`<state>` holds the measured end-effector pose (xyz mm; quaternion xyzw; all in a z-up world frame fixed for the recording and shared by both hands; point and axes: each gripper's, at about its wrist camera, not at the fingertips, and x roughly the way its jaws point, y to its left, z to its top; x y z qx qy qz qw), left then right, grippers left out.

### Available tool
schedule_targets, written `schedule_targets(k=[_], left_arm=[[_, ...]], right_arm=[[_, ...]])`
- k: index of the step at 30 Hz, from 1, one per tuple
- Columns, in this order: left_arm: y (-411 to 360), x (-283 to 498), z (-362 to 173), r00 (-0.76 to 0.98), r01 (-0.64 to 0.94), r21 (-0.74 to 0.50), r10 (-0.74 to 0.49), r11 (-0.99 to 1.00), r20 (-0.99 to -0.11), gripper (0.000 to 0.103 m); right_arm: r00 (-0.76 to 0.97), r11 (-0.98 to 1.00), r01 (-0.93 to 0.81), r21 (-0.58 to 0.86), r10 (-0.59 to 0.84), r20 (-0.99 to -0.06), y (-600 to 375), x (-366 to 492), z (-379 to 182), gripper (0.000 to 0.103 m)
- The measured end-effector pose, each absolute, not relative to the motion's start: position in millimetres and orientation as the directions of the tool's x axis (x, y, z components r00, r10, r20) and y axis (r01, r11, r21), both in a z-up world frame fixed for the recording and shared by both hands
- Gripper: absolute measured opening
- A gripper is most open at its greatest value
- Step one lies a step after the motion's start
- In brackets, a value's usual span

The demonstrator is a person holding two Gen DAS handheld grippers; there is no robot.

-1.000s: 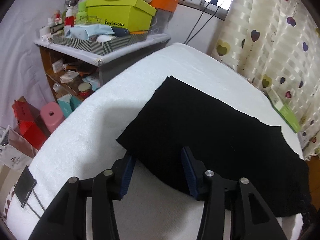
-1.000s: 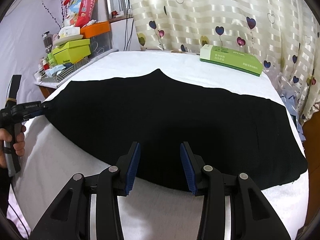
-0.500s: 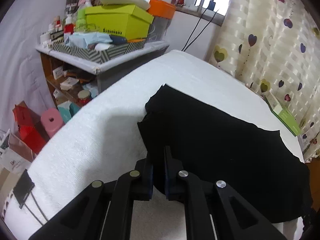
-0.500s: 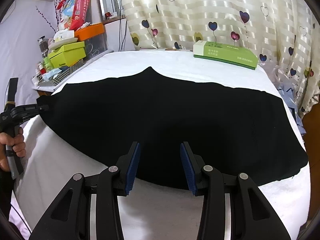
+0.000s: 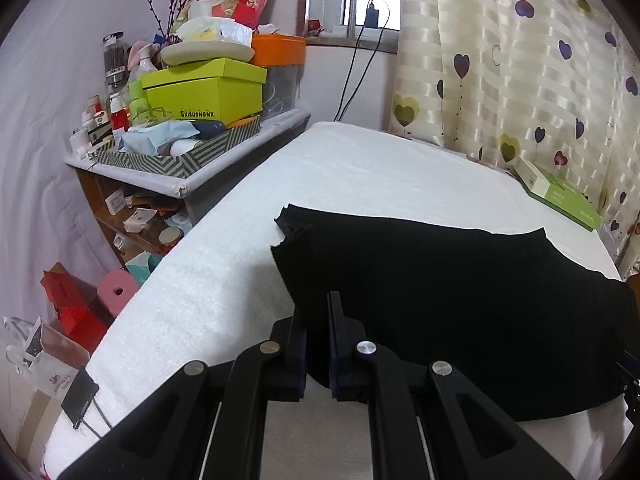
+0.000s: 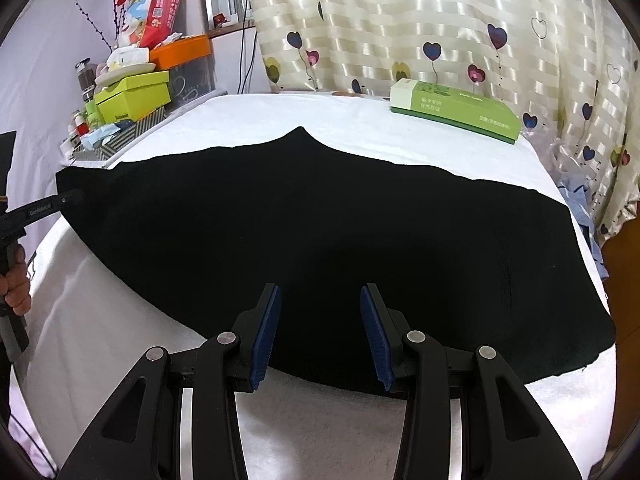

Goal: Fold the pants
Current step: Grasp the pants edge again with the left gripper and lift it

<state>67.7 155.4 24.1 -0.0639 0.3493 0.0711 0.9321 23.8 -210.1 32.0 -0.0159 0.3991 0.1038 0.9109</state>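
Observation:
Black pants (image 6: 320, 224) lie spread across a white bed (image 6: 248, 116), folded lengthwise. In the left wrist view my left gripper (image 5: 318, 312) is shut on the near left hem of the pants (image 5: 460, 300), and that end is lifted and drawn inward, its corner curling. From the right wrist view the left gripper (image 6: 66, 202) shows at the far left edge, pinching the cloth, with a hand below it. My right gripper (image 6: 320, 300) hovers open over the near edge of the pants, nothing between its blue pads (image 6: 267, 332).
A green box (image 6: 456, 114) lies at the bed's far side by the heart-print curtain (image 6: 440, 20). A cluttered shelf with a lime box (image 5: 204, 92) and a striped tray stands left of the bed. Red bags (image 5: 68, 304) sit on the floor. White bed surface (image 5: 380, 164) beyond the pants is bare.
My left gripper closed on the left hem and lifted it, pulling that end inward over the bed. The right gripper stayed open, barely moving.

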Motion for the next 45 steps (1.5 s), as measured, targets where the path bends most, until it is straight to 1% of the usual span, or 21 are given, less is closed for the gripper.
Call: schedule_targets(k=[3, 5, 13, 16, 18, 21, 26, 29, 33, 40, 45], left_arm=[[156.5, 70.0, 23.0, 0.743, -0.177, -0.071, 0.086, 0.982, -0.664, 0.009], [157.8, 70.9, 21.5, 0.739, -0.177, -0.074, 0.083, 0.981, -0.669, 0.009], [164.9, 71.7, 20.8, 0.738, -0.178, -0.097, 0.068, 0.979, -0.672, 0.009], [167.7, 73.2, 18.9, 0.735, -0.176, -0.102, 0.062, 0.979, -0.675, 0.009], [170.6, 75.0, 16.8, 0.729, -0.178, -0.117, 0.051, 0.977, -0.683, 0.009], [173.9, 75.2, 16.7, 0.724, -0.181, -0.136, 0.038, 0.974, -0.689, 0.009], [164.8, 73.7, 28.7, 0.74, -0.146, -0.135, 0.017, 0.98, -0.673, 0.009], [153.6, 74.0, 41.2, 0.758, -0.104, -0.137, -0.011, 0.985, -0.652, 0.009], [132.2, 77.0, 58.9, 0.775, -0.021, -0.157, -0.083, 0.987, -0.626, 0.009], [79.6, 86.4, 85.2, 0.775, 0.169, -0.178, -0.243, 0.969, -0.583, 0.009], [33.2, 89.4, 87.6, 0.731, 0.305, -0.187, -0.356, 0.934, -0.582, 0.009]], right_arm=[[0.649, 0.977, -0.207, 0.047, 0.173, -0.741, -209.0, 27.5, 28.3, 0.043], [0.618, 0.978, -0.206, 0.034, 0.157, -0.77, -207.6, 33.3, 20.0, 0.043], [0.639, 0.975, -0.221, 0.023, 0.162, -0.752, -199.3, 31.2, 29.5, 0.043], [0.608, 0.973, -0.23, 0.003, 0.146, -0.78, -193.3, 38.2, 20.6, 0.043], [0.617, 0.973, -0.232, -0.017, 0.134, -0.776, -189.9, 39.6, 21.1, 0.045], [0.614, 0.972, -0.234, 0.007, 0.153, -0.774, -188.6, 39.9, 23.3, 0.045], [0.618, 0.973, -0.227, 0.03, 0.168, -0.768, -188.5, 36.3, 23.7, 0.045], [0.622, 0.974, -0.221, 0.051, 0.181, -0.762, -190.3, 33.4, 26.3, 0.045], [0.634, 0.976, -0.21, 0.06, 0.183, -0.752, -194.6, 29.3, 31.1, 0.045], [0.657, 0.982, -0.171, 0.085, 0.178, -0.733, -212.9, 19.9, 38.9, 0.045], [0.669, 0.985, -0.134, 0.11, 0.172, -0.723, -229.7, 14.9, 41.6, 0.045]])
